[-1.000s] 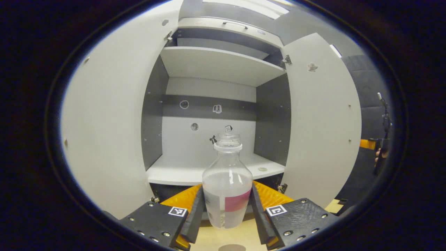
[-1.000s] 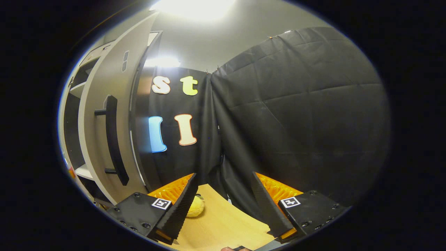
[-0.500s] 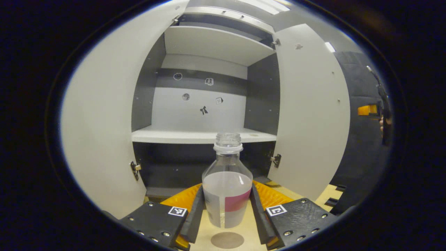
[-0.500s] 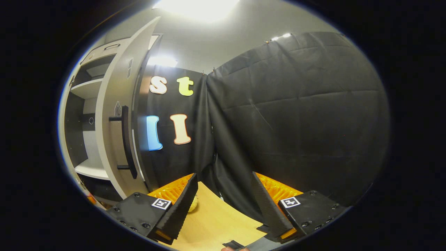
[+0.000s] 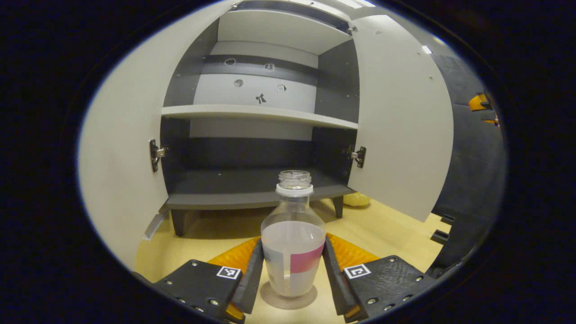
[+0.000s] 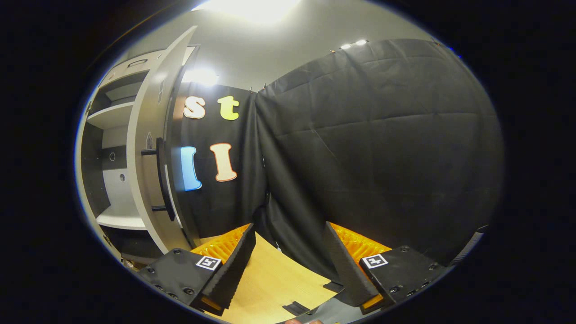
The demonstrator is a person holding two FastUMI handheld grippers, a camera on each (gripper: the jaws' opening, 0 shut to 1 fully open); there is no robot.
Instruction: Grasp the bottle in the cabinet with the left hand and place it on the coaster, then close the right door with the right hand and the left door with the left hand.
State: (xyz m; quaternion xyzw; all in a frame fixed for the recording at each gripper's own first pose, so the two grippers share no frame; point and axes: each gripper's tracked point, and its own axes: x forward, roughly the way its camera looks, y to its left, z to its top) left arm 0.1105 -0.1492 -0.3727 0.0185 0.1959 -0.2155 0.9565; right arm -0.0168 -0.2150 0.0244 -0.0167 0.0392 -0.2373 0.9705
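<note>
Bottle [image 5: 293, 243] stands upright over the coaster [image 5: 289, 299] on the table, clamped between both fingers of the left gripper [image 5: 292, 275]. Right gripper [image 6: 288, 265] holds nothing, its jaws wide apart.

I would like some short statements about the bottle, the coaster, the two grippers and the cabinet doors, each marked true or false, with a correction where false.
1. The left gripper is shut on the bottle. True.
2. The bottle wears a cap. False: its mouth is open.
3. The bottle's base is over the coaster. True.
4. The right door is closed. False: it stands open, as does the left door.
5. The right gripper holds the door handle. False: it is open and holds nothing.
</note>
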